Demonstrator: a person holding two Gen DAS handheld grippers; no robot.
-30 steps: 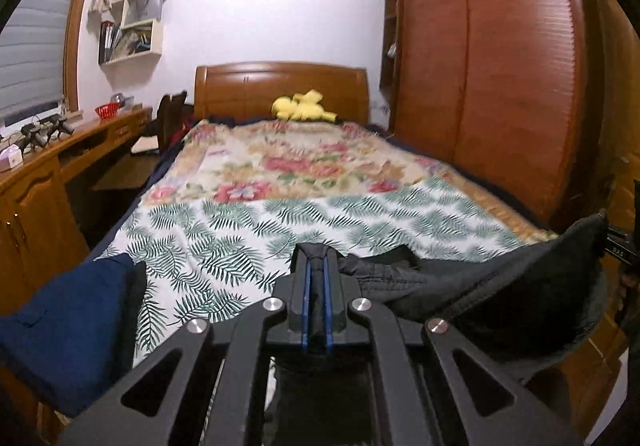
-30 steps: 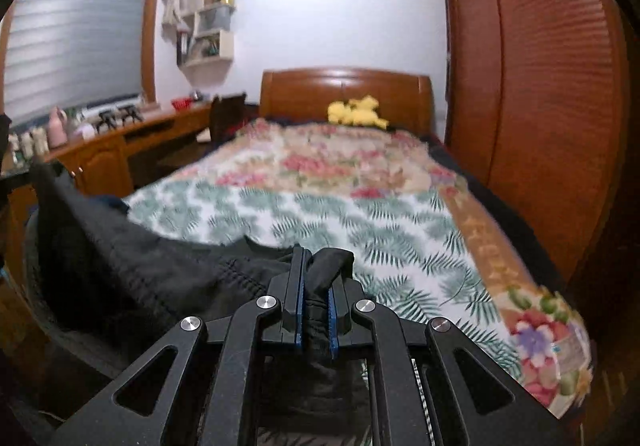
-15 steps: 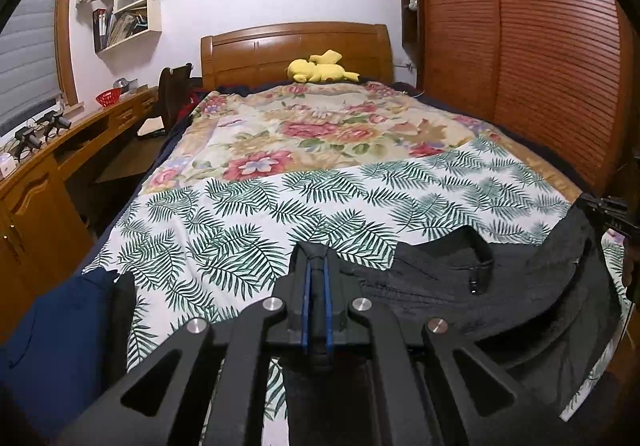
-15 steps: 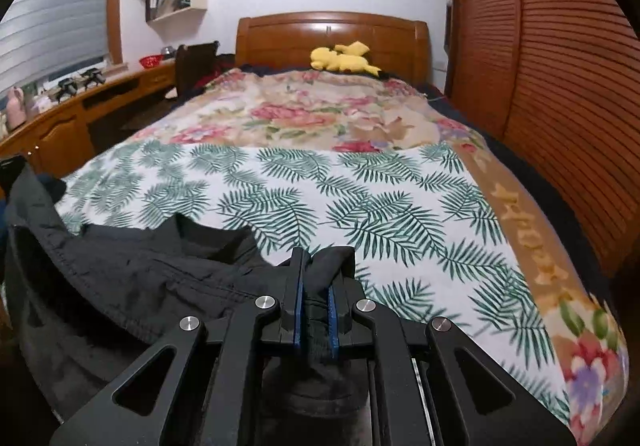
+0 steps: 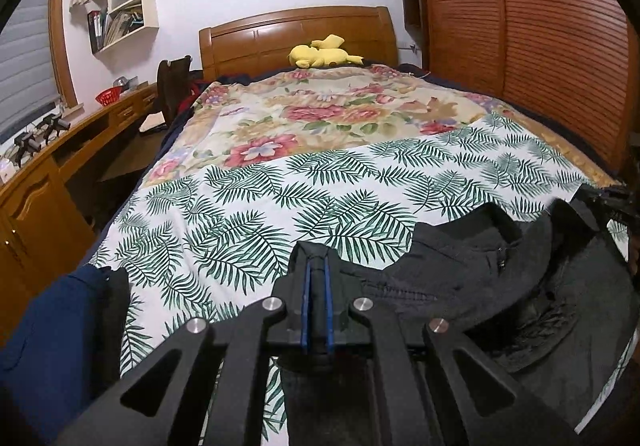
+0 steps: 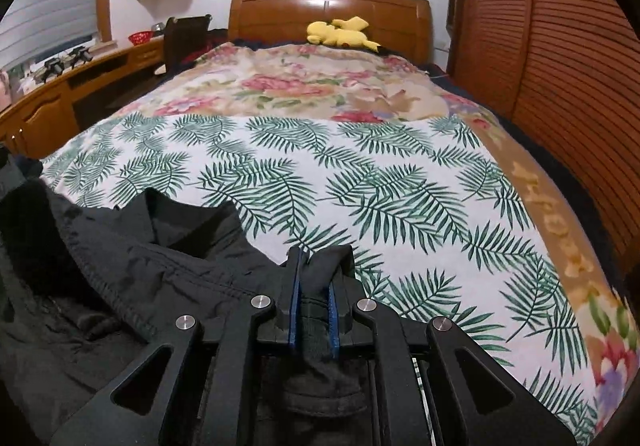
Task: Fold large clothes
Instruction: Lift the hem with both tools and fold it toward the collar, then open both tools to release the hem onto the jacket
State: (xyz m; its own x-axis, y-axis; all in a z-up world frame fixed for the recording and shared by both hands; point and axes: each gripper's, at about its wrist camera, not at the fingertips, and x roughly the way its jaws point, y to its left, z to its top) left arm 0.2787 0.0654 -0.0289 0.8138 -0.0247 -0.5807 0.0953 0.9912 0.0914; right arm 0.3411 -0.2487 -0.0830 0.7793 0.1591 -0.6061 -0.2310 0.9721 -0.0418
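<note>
Jacket (image 5: pixel 472 282), black, is spread across the near end of the bed (image 5: pixel 328 182), lying on the palm-leaf sheet (image 5: pixel 256 214) with its collar pointing toward the headboard (image 5: pixel 296 34).

Going left to right from the bed: a wooden desk (image 5: pixel 48 166) runs along the wall left of it, with a red basket (image 5: pixel 108 96) on top and wall shelves (image 5: pixel 124 10) above. A dark chair (image 5: pixel 172 86) sits between desk and bed. Something navy blue (image 5: pixel 52 346) hangs off the bed's near left corner, can't tell what it is.

The left gripper (image 5: pixel 316 278) is clamped tight on a fold of the jacket, dark cloth squeezed between its blue pads. The rest of the garment stretches off to its right. Past the leaf sheet there's a floral blanket (image 5: pixel 320 114), and a yellow plush (image 5: pixel 320 54) lies by the headboard.

Over on the other side, the right gripper (image 6: pixel 314 278) is also pinched closed on a bunched bit of the jacket (image 6: pixel 140 278), with fabric poking up between the pads. A louvered wardrobe (image 6: pixel 540 46) stands right of the bed.
</note>
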